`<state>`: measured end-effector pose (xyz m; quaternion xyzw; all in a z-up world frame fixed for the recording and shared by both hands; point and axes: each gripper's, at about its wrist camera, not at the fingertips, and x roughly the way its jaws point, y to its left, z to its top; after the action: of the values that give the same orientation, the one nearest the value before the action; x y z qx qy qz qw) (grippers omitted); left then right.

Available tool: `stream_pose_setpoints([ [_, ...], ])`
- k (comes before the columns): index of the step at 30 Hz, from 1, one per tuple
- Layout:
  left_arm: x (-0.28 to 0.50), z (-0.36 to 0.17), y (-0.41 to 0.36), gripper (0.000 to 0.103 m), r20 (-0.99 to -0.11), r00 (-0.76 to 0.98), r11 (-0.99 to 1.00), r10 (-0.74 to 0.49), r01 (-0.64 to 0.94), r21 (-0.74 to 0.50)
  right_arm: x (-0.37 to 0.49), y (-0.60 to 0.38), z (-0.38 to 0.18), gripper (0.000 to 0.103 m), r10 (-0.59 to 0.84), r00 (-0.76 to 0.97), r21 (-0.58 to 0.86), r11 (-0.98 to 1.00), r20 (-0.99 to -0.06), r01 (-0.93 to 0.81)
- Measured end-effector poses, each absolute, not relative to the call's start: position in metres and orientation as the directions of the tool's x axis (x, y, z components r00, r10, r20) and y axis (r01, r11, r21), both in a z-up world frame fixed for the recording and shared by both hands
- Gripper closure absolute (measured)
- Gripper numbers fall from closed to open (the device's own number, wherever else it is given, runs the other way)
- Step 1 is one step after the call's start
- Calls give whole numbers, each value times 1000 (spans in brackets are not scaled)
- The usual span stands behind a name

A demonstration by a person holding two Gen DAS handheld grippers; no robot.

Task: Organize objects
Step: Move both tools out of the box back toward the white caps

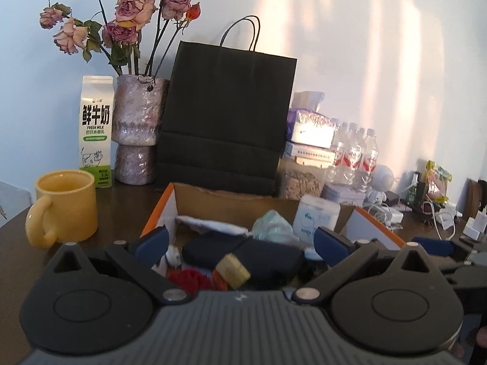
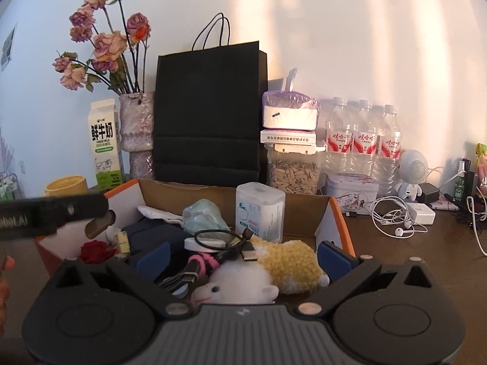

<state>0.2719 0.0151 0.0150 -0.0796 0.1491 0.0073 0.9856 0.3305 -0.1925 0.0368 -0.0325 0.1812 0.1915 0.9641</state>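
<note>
Here, left wrist view: left tongs (image 1: 240, 243) wide open, empty, above cardboard box (image 1: 225, 197) on table (image 1: 18, 255), beside yellow mug (image 1: 65, 205). Right wrist view: right tongs (image 2: 243, 257) spread, gripping nothing, over plush sheep (image 2: 268, 270) and black cable (image 2: 226, 240) inside box.

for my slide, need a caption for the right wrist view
Open right gripper above a cardboard box holding a plush sheep and cables.
</note>
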Motion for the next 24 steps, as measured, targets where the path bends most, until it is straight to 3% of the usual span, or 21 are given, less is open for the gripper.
stream_pose_setpoints([
  [14, 222, -4, 10, 0, -369, 929, 989, -11, -44, -140, 277, -206, 30, 0, 367, 849, -4, 917, -381, -398],
  [24, 192, -4, 9, 0, -456, 888, 992, -63, 6, -125, 248, -203, 14, 0, 397, 773, 5, 891, -494, -454],
])
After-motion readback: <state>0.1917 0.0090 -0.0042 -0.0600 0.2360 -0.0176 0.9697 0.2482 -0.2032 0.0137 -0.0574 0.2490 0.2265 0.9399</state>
